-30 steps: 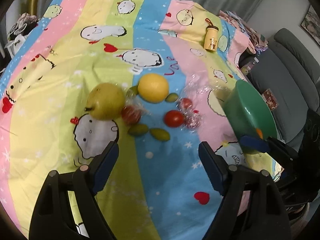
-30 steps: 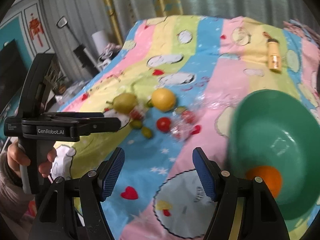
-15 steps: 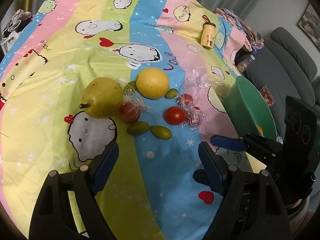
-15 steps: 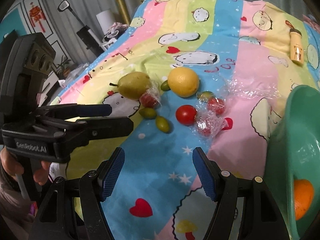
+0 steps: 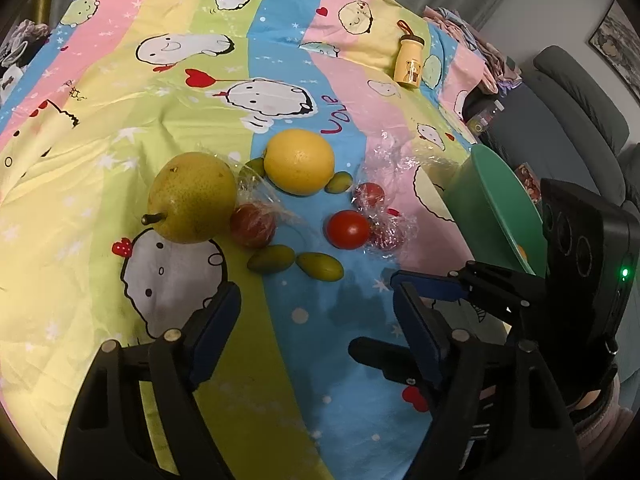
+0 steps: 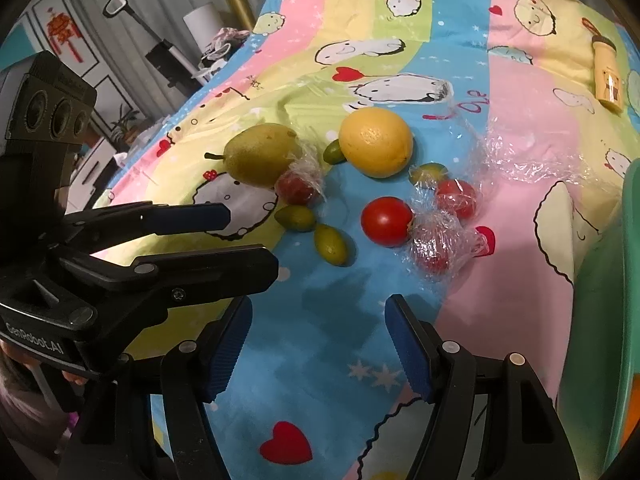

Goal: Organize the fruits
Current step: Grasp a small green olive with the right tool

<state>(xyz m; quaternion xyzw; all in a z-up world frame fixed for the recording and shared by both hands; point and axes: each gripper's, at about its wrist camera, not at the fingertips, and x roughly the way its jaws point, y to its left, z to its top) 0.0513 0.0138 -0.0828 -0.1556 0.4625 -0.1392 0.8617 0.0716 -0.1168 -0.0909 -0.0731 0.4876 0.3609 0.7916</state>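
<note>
On the striped cartoon cloth lie a green pear [image 5: 191, 196] [image 6: 261, 153], a yellow citrus fruit [image 5: 299, 161] [image 6: 376, 141], a bare red tomato [image 5: 347, 229] [image 6: 385, 221], several plastic-wrapped tomatoes [image 6: 434, 245] and several small green fruits [image 5: 320, 266] [image 6: 330, 245]. A green bowl [image 5: 494, 208] [image 6: 596, 320] stands to the right and holds an orange fruit. My left gripper [image 5: 316, 326] is open and empty, just short of the small green fruits. My right gripper [image 6: 318, 340] is open and empty, near the wrapped tomatoes, and shows in the left wrist view [image 5: 404, 312].
A small yellow bottle [image 5: 408, 60] [image 6: 607, 76] lies at the far side of the cloth. Loose clear plastic wrap [image 6: 520, 152] lies between the fruits and the bowl. A grey sofa [image 5: 580, 96] stands beyond the right edge.
Both grippers have moved forward and lower toward the fruit cluster. The right gripper has swung left, away from the bowl. Both stay open.
</note>
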